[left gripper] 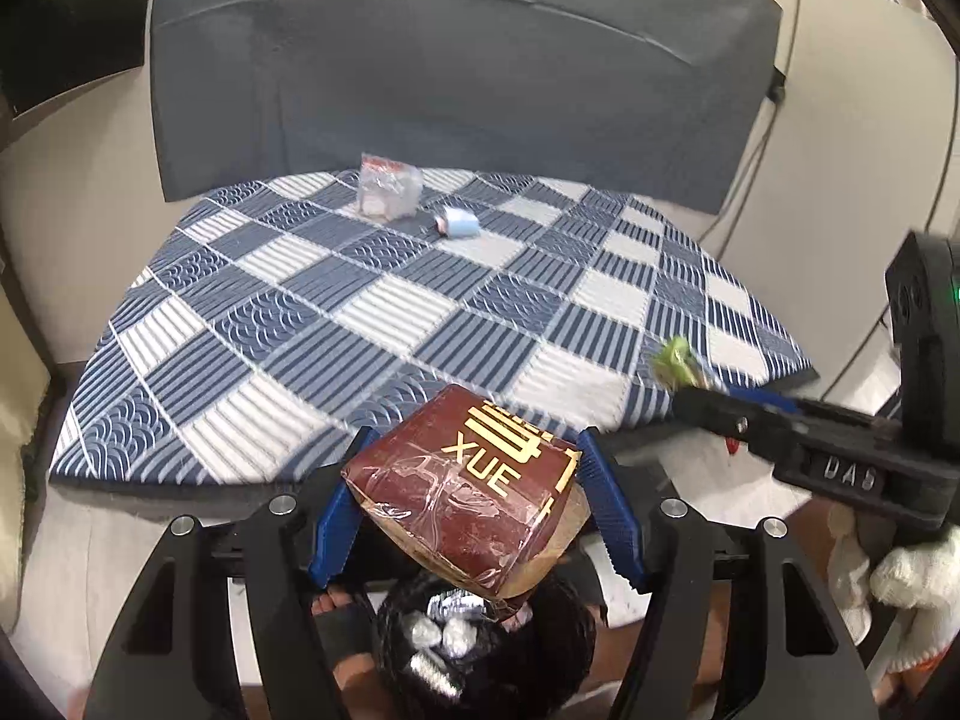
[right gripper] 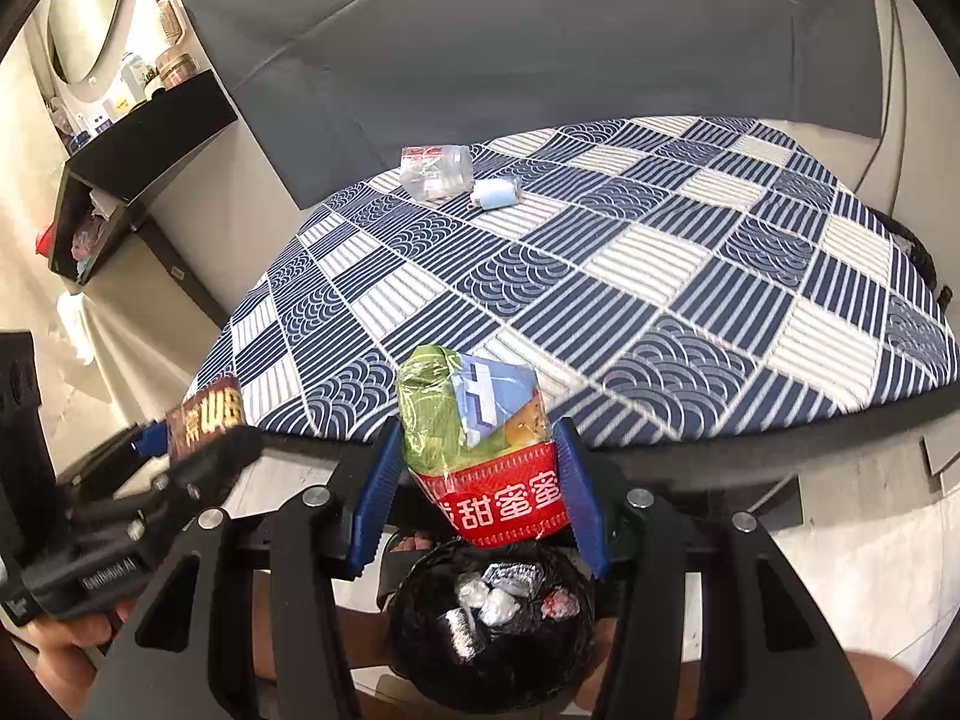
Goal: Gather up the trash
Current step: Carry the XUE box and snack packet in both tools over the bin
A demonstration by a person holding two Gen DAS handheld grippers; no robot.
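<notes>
My left gripper (left gripper: 474, 504) is shut on a dark red paper box (left gripper: 462, 492) with gold "XUE" lettering, held just above a black-lined trash bin (left gripper: 480, 648) that holds several crumpled wrappers. My right gripper (right gripper: 480, 480) is shut on a red cup stuffed with green and blue wrappers (right gripper: 480, 438), held over the same bin (right gripper: 492, 618). A clear plastic bag (left gripper: 387, 186) and a small pale blue roll (left gripper: 457, 222) lie far back on the blue and white checked mattress (left gripper: 420, 312). Both also show in the right wrist view: the bag (right gripper: 435, 173) and the roll (right gripper: 497, 193).
A grey headboard (left gripper: 456, 78) stands behind the mattress. A black shelf with bottles and toiletries (right gripper: 144, 114) is at the left wall. Cables (left gripper: 762, 150) run down the right wall. The person's sandalled feet (left gripper: 336, 612) stand beside the bin on the pale floor.
</notes>
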